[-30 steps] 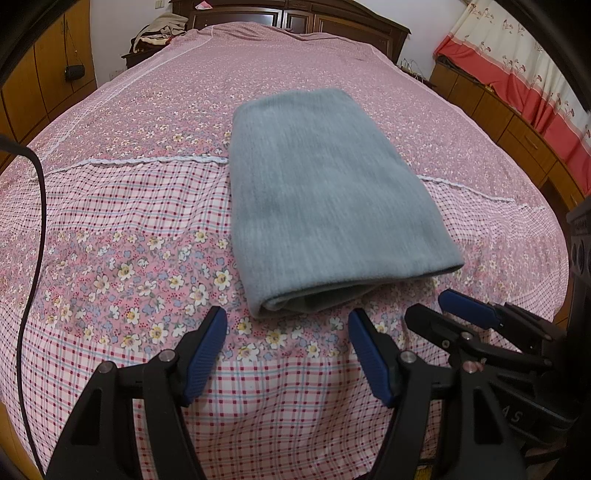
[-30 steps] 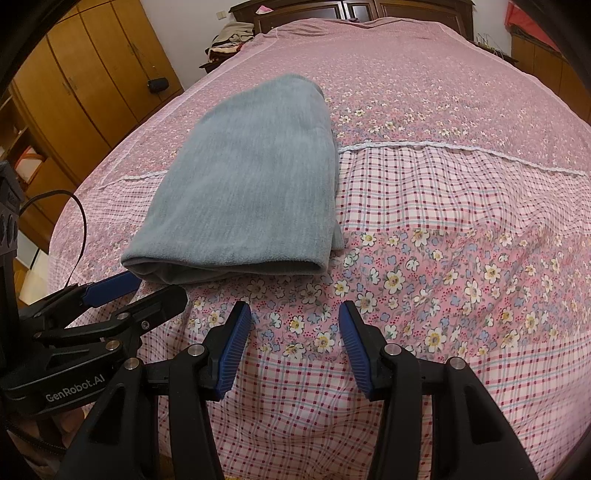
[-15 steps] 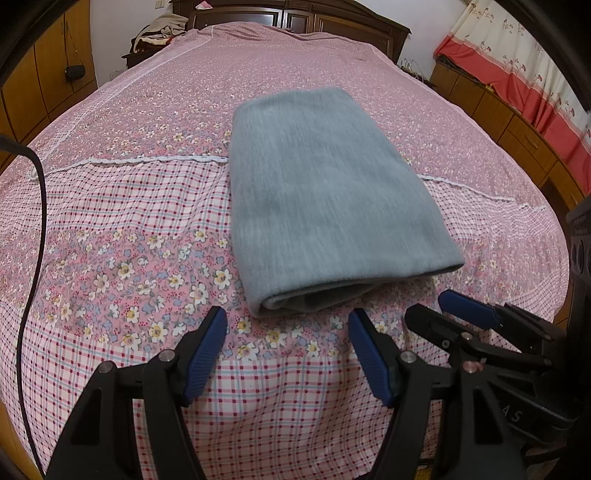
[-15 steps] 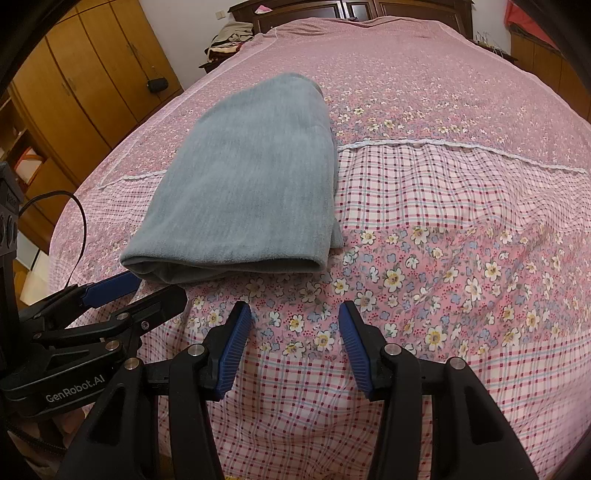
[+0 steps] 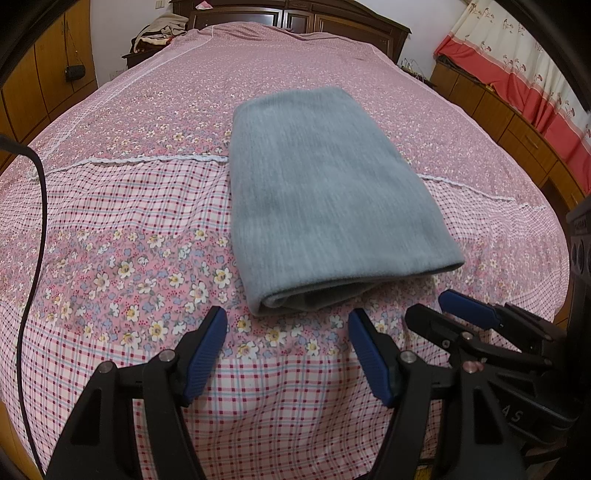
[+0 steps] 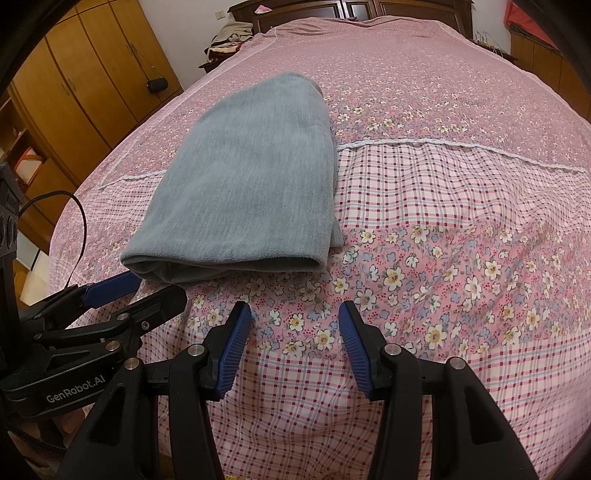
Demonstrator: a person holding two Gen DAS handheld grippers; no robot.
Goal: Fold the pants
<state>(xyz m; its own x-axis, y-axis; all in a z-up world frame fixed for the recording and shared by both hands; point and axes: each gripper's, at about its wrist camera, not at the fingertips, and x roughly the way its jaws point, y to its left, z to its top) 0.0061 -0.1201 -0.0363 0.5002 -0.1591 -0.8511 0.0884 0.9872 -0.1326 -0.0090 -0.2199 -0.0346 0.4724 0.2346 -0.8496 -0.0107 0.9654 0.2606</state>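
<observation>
Bare bedspread (image 5: 110, 229) around folded pants (image 5: 325, 206), black cable (image 5: 35, 236) at left edge

Blk grippers (image 5: 288, 347), ribbed blue pads, silver screws.

Both wrist cams sit low at the bed's (image 5: 110, 206) foot, angled down towards the headboard (image 6: 351, 9), both catching the folded pants (image 5: 325, 206).

No change across the three moments, folded pants (image 5: 325, 192) in the same spot on the bed (image 5: 122, 229), left tool (image 5: 288, 325) and right tool (image 6: 294, 317) equally spread, same framing.
</observation>
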